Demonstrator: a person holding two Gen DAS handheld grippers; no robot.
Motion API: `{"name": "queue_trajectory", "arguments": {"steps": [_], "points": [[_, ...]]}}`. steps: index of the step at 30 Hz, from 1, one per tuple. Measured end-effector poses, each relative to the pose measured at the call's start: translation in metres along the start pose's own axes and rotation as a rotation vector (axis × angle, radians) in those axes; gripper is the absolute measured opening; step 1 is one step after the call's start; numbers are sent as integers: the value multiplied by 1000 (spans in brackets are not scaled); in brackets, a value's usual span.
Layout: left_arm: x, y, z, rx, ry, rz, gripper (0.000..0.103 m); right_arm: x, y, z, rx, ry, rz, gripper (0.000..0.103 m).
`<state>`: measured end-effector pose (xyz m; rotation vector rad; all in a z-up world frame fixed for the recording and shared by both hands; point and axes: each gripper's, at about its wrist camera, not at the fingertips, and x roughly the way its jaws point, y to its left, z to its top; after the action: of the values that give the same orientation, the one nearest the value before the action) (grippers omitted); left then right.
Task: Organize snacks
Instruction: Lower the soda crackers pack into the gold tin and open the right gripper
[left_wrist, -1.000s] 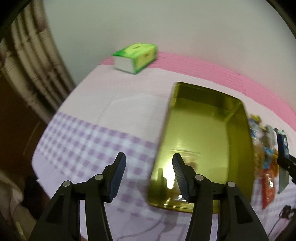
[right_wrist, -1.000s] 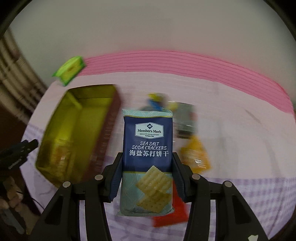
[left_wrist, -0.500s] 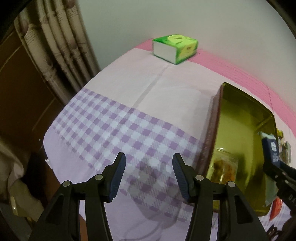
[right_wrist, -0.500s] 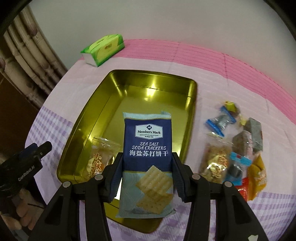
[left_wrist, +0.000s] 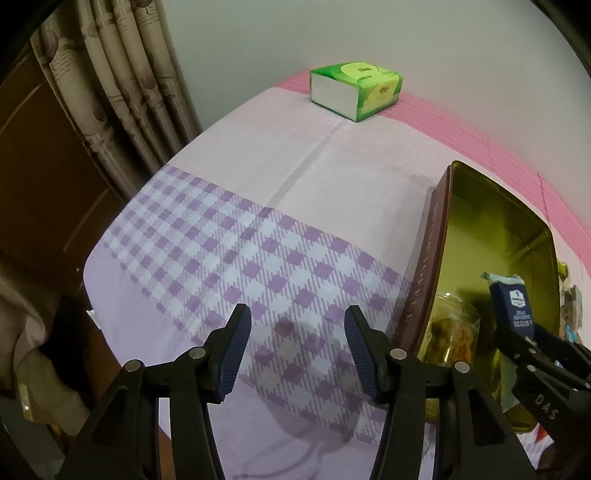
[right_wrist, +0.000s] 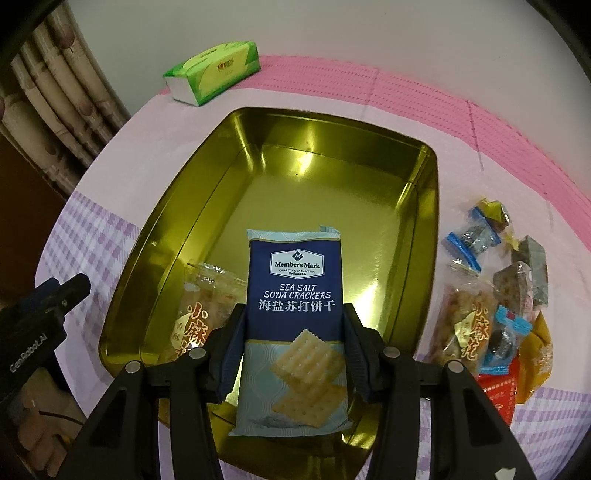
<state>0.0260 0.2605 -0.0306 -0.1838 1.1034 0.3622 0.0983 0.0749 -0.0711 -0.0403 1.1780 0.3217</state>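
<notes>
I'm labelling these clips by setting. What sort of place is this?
Probably a room in a home: a table under a pink and purple checked cloth, patterned curtains beside a plain wall, and a green tissue pack near the gold snack tin.

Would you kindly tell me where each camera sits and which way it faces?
Left wrist: on the left tool, looking steeply down at the checked tablecloth beside the gold tin; its open fingers show.
Right wrist: on the right tool, looking down into the tin, fingers clamping the cracker pack.
Shared: tin, green tissue pack, cracker pack, and each other's tool.
</notes>
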Motion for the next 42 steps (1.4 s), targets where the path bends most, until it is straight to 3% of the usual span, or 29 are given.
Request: {"name": "queue_trajectory", "arguments": {"steps": [29,42], "points": [[1,-9,-3,37,5,-7,54,11,7,0,-23,31,8,49],[1,-13,-4,58,-3,3,54,-22,-3,1,-38,-52,37,48]]}}
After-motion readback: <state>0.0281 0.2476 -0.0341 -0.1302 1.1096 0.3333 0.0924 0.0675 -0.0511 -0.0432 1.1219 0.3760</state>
